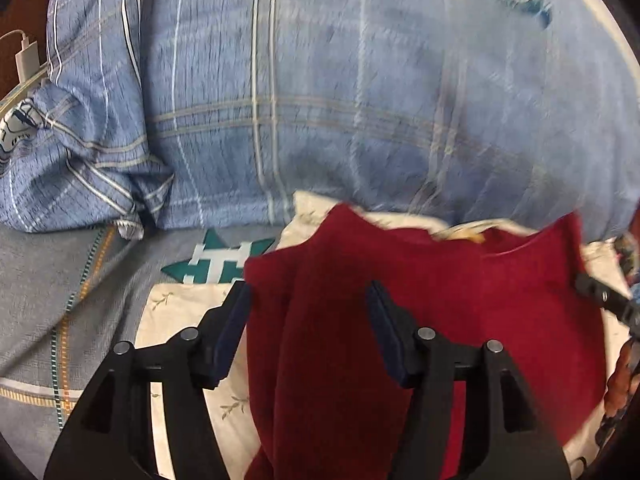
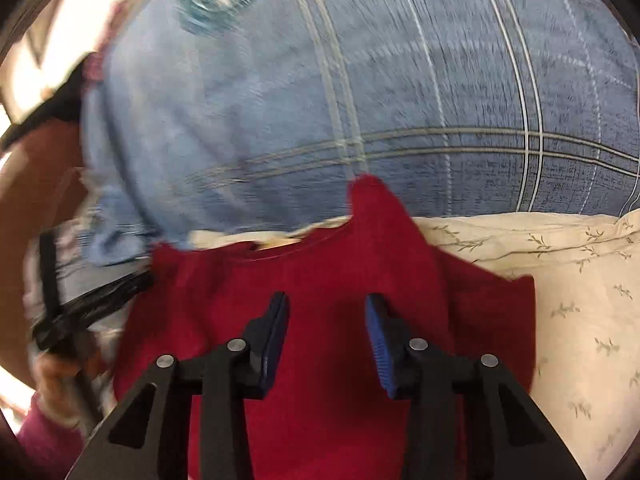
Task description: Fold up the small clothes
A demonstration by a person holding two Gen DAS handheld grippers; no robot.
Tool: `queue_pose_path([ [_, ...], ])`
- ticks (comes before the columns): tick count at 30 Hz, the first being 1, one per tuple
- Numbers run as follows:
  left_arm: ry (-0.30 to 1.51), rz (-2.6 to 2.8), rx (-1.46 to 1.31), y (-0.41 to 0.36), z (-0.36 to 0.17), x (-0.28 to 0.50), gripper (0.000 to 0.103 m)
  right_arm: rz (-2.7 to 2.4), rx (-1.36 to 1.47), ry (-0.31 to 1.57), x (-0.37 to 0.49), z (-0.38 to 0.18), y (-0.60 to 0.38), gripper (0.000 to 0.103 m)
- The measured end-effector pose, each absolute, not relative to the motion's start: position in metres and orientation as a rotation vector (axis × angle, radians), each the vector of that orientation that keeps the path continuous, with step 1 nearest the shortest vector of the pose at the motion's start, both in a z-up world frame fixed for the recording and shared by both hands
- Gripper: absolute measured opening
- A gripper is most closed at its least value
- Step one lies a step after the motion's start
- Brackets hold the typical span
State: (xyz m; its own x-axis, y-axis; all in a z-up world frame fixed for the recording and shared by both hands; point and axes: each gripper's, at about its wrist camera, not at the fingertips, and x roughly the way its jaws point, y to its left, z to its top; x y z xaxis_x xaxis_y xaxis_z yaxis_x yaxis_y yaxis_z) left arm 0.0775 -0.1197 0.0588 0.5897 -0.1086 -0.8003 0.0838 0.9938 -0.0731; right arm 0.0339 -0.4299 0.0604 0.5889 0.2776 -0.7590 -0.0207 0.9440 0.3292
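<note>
We see a small dark red knit garment [image 1: 420,308] lying on a cream cloth with a leaf print [image 2: 568,280], which sits on a bed in front of a big blue plaid pillow [image 1: 300,92]. The neckline faces the pillow, with both shoulder corners poking up and a sleeve folded over the body on each side.

The left gripper [image 1: 308,316] hovers over the garment's left folded sleeve, jaws apart, with nothing pinched; red fabric shows between them but the pads do not press on it. The right gripper [image 2: 326,320] hangs over the middle of the body, jaws also apart, narrower, holding nothing. In the right wrist view the other gripper shows at the left edge, beside the garment.

We judge the knit soft, light and floppy: it will sag and drag, and folded layers may slide apart. It is not fragile or slippery. It looks best pinched at the two shoulder corners or along the hem, both layers together. Motion blur hides the fine edges. A white charger [image 1: 26,60] sits far left, well apart.
</note>
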Motion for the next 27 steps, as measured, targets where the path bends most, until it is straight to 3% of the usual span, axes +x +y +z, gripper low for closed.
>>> queue_pose_path([
  [2, 0.971, -0.079, -0.016, -0.121, 0.047, 0.084, 0.059, 0.033, 0.258, 0.982, 0.056, 0.043, -0.435, 0.032],
  [4, 1.002, -0.07, -0.008, -0.122, 0.036, 0.091, 0.066, -0.085, 0.239, 0.972, 0.068, 0.033, -0.448, 0.02],
  [6, 0.989, -0.05, -0.002, -0.12, 0.034, 0.094, 0.073, -0.126, 0.303, 0.973, 0.072, 0.025, -0.464, 0.02],
  [8, 1.001, -0.054, -0.016, -0.116, 0.033, 0.096, 0.074, -0.114, 0.355, 0.978, 0.07, 0.024, -0.471, 0.02],
  [11, 0.984, -0.055, -0.035, -0.106, 0.04, 0.086, 0.074, -0.087, 0.338, 0.971, 0.055, 0.039, -0.468, 0.026],
  [16, 0.947, -0.07, -0.033, -0.088, 0.056, 0.049, 0.074, -0.008, 0.268, 0.92, 0.012, 0.068, -0.45, 0.058],
  [20, 0.95, -0.073, -0.041, -0.074, 0.063, 0.008, 0.074, -0.047, 0.191, 1.041, 0.016, 0.043, -0.446, 0.055],
  [27, 0.957, -0.087, -0.079, -0.069, 0.056, -0.04, 0.074, 0.132, 0.118, 0.927, 0.01, 0.095, -0.369, 0.057],
])
